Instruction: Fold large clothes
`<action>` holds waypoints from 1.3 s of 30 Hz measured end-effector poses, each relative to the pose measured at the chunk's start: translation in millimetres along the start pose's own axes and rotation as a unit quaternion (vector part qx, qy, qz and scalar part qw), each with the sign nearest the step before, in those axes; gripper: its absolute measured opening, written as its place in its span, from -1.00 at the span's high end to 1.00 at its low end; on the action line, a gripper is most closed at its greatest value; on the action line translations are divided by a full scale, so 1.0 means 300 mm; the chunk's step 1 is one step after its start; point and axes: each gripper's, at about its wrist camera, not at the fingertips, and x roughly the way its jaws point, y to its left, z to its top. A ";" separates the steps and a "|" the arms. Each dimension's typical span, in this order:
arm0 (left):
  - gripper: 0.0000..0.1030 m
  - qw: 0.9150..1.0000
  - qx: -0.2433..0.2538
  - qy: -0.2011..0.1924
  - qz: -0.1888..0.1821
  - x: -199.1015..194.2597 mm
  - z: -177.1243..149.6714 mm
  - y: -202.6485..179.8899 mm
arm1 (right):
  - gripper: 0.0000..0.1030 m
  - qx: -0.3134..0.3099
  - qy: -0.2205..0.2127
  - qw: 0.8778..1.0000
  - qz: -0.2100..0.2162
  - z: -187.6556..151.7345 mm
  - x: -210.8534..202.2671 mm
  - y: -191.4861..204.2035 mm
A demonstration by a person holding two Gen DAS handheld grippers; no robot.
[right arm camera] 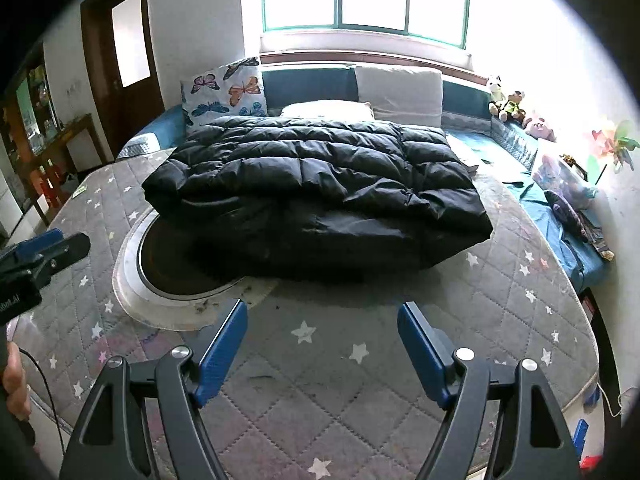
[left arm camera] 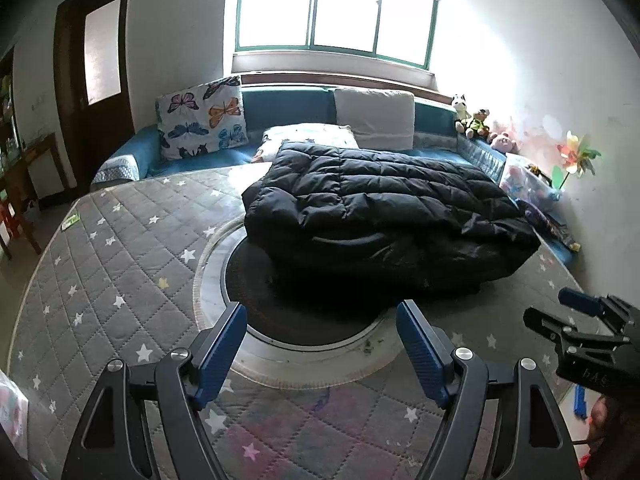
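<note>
Jacket (right arm camera: 316, 188) lies folded, hiding part of the round mat (right arm camera: 132, 280) beneath.

Bright daylight floods through a green-framed window (left arm camera: 336, 8) at upper centre; a dark wooden door (left arm camera: 96, 92) stands upper left, white walls (left arm camera: 520, 72) right, blue sofa (left arm camera: 288, 108) below.

Both hand-held grippers (left arm camera: 322, 344) (right arm camera: 322, 344) agape, empty

Jacket on the mattress, sofa behind

The jacket (left arm camera: 384, 208) lies on the mattress (left arm camera: 120, 280), partly over a round disc (left arm camera: 256, 280); the sofa (left arm camera: 288, 104) with pillows stands behind.
</note>
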 end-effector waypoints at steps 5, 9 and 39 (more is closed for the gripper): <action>-0.59 1.000 0.011 0.003 -0.001 0.005 -0.008 -0.026 | -0.64 0.001 -0.003 1.000 -0.002 0.001 -0.004 -0.001; -0.59 1.000 0.018 0.007 0.007 0.019 -0.013 -0.031 | -0.64 0.006 -0.002 1.000 -0.001 0.003 -0.003 -0.006; -0.59 0.999 0.034 0.007 0.003 0.043 -0.043 -0.044 | -0.64 -0.002 -0.019 1.000 0.017 0.017 -0.035 0.036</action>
